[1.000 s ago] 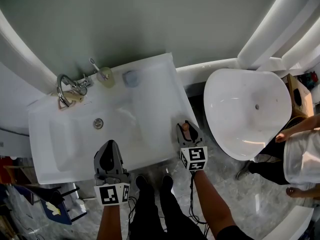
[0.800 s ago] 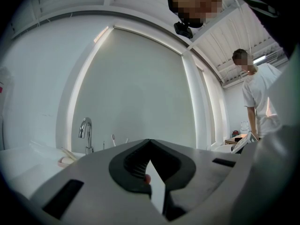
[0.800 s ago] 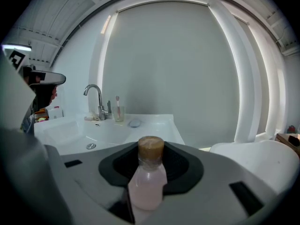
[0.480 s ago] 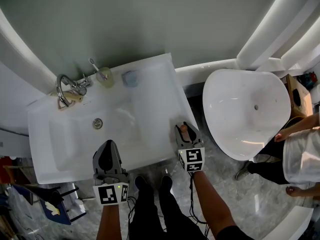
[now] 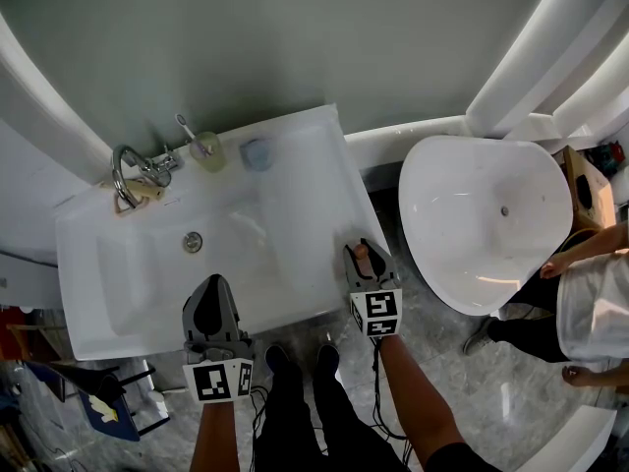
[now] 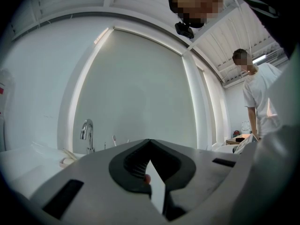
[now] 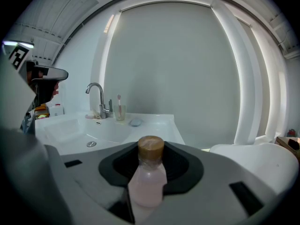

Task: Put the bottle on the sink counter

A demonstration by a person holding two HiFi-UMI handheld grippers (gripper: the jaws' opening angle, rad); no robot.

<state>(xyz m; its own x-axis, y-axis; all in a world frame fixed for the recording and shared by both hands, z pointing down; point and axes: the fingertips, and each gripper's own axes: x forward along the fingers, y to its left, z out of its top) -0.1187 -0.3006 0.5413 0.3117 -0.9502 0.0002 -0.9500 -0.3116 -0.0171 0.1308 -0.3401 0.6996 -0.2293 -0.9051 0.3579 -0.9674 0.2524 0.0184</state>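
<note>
Right claw (image 5: 363,255) hovers at the sink counter's (image 5: 314,165) front right corner; left claw (image 5: 212,298) sits over its front edge. Left gripper view: jaws pressed together, nothing between them, faucet (image 6: 86,134) ahead-left. Right gripper view: jaws clamped on upright pink bottle (image 7: 149,179), counter ahead, lower left.

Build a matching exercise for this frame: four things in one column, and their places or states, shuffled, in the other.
Things:
1. bottle
2. faucet
3. toothbrush cup
4. left tool

Places or states:
A. back left corner of the sink counter
B. jaws together, nothing between them
C. gripped in the right tool
D. at the back of the sink counter, just right of the faucet

Pairs: 1-C, 2-A, 3-D, 4-B
</note>
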